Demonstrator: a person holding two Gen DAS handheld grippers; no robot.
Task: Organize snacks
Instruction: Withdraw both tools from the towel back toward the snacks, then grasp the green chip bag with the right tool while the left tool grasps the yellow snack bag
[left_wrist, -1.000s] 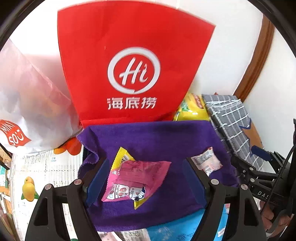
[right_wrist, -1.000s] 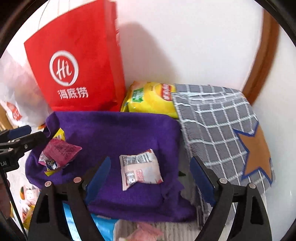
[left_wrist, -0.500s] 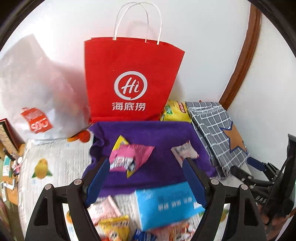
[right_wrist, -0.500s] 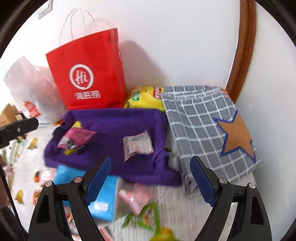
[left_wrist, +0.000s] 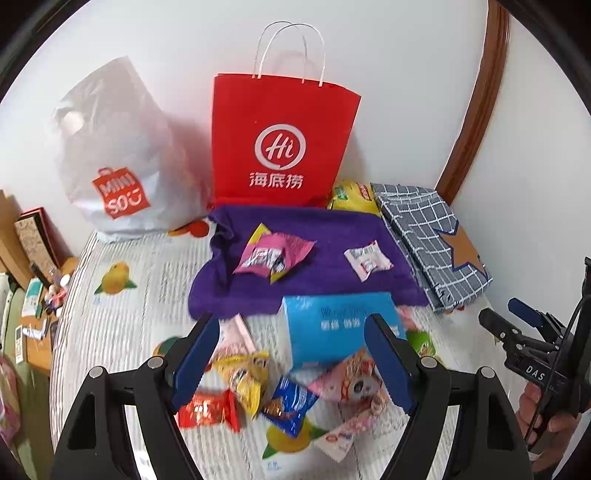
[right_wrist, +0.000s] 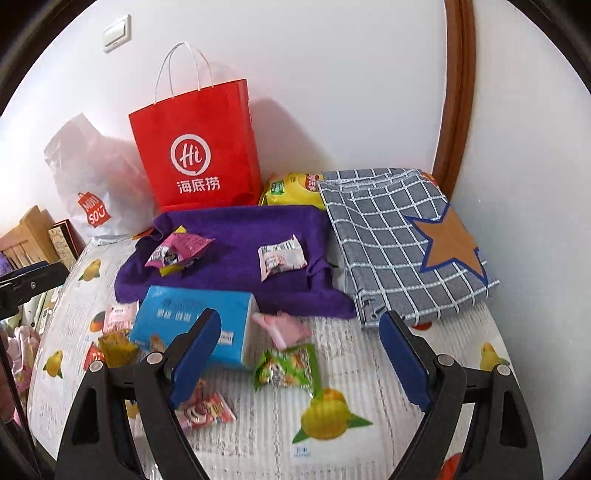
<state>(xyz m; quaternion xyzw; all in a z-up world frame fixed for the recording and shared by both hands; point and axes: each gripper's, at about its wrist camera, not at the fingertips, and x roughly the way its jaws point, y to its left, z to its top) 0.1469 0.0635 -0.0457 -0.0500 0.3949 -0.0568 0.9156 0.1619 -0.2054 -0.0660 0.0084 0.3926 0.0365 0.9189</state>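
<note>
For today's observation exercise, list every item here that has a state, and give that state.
Left gripper: open, empty.
Right gripper: open, empty.
Red paper bag: upright, handles up.
Purple cloth: spread flat.
Pink snack packet: lying on cloth.
White candy packet: lying on cloth.
Blue tissue pack: lying flat.

A home: fruit-print tablecloth (right_wrist: 369, 369), shopping bags (left_wrist: 280, 147), wall switch (right_wrist: 117, 33).

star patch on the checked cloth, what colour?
Tan-brown star with a blue border, on the grey-and-white checked cloth. Clearest in the right wrist view.
</note>
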